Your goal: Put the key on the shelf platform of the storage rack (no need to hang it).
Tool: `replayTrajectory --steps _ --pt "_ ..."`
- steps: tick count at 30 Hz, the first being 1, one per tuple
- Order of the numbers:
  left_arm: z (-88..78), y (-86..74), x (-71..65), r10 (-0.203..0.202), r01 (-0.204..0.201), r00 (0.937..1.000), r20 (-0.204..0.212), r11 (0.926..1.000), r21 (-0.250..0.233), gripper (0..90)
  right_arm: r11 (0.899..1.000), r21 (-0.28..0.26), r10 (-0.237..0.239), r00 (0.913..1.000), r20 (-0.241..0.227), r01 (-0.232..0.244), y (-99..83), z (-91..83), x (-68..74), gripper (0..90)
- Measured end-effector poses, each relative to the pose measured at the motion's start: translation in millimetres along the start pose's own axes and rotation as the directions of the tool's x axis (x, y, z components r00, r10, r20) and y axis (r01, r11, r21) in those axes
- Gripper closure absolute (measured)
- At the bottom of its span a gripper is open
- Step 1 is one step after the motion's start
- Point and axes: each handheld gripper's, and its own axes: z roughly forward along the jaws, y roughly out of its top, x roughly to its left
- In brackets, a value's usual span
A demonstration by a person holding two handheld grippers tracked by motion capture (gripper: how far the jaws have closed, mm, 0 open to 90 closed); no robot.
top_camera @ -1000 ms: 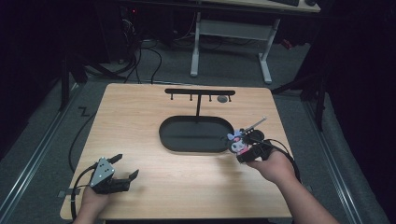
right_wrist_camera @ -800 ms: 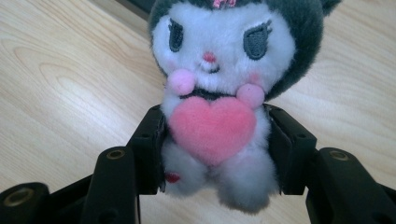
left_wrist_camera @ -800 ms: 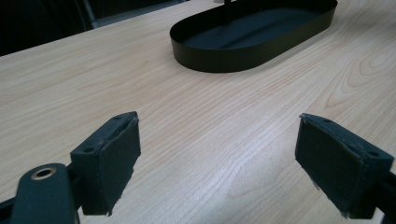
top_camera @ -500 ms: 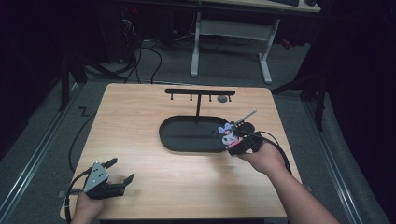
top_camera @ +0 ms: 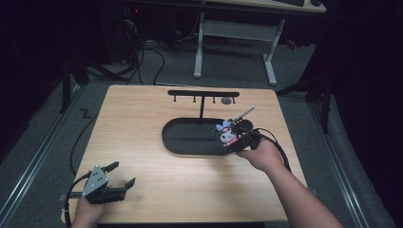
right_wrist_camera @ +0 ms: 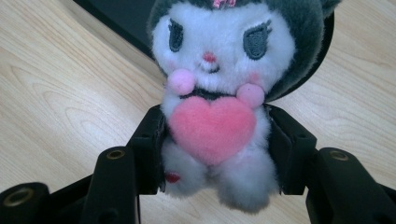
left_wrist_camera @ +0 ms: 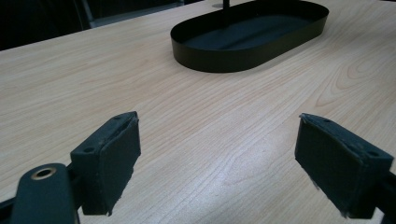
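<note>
A small plush toy point(right_wrist_camera: 219, 93), white and dark grey with a pink heart on its chest, is clamped at the body by my right gripper point(right_wrist_camera: 215, 144). In the high view the plush toy point(top_camera: 224, 133) hangs over the right end of a black oval tray point(top_camera: 190, 140), with the right gripper point(top_camera: 240, 137) just behind it. A thin black rack point(top_camera: 203, 93) with small hooks rises from the tray's far side. My left gripper point(top_camera: 111, 183) rests near the table's front left corner, jaws wide apart and nothing between its pads point(left_wrist_camera: 112, 154). The black oval tray point(left_wrist_camera: 219, 58) lies ahead of it.
The light wooden table point(top_camera: 142, 123) carries the tray at its middle. A white-legged desk point(top_camera: 237, 33) and cables stand on the dark floor behind. Metal rails run along the floor left of the table.
My right gripper has carried the plush toy leftward and forward, from beside the tray's right end to over it. My left gripper has drawn back toward the front left corner.
</note>
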Motion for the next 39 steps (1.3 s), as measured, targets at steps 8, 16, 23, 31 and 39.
replayTrajectory --steps 8,16,23,31,39 --pt "1.9 1.3 0.5 -0.001 0.001 1.0000 0.006 1.0000 0.002 14.9 1.000 -0.009 -0.004 1.0000 -0.008 0.004 8.4 1.6 1.9 46.6" --pt "3.0 2.4 1.9 -0.001 0.001 1.0000 0.007 1.0000 -0.010 14.9 1.000 -0.009 -0.011 0.9999 -0.006 0.011 14.7 3.5 4.5 46.6" --pt "-0.6 1.5 2.5 -0.001 0.001 1.0000 0.005 1.0000 -0.006 14.8 1.000 -0.001 -0.012 0.9999 -0.008 0.012 21.4 9.2 8.3 46.6" --pt "-6.2 -0.8 3.4 -0.012 0.012 0.9999 -0.007 0.9998 -0.016 14.8 1.000 0.005 -0.024 0.9996 -0.014 0.024 36.4 27.9 11.0 46.6" --pt "-8.6 -1.5 4.9 -0.021 0.020 0.9997 -0.009 0.9996 -0.019 14.9 1.000 0.005 -0.011 0.9998 -0.015 0.011 47.8 46.0 10.8 46.6"
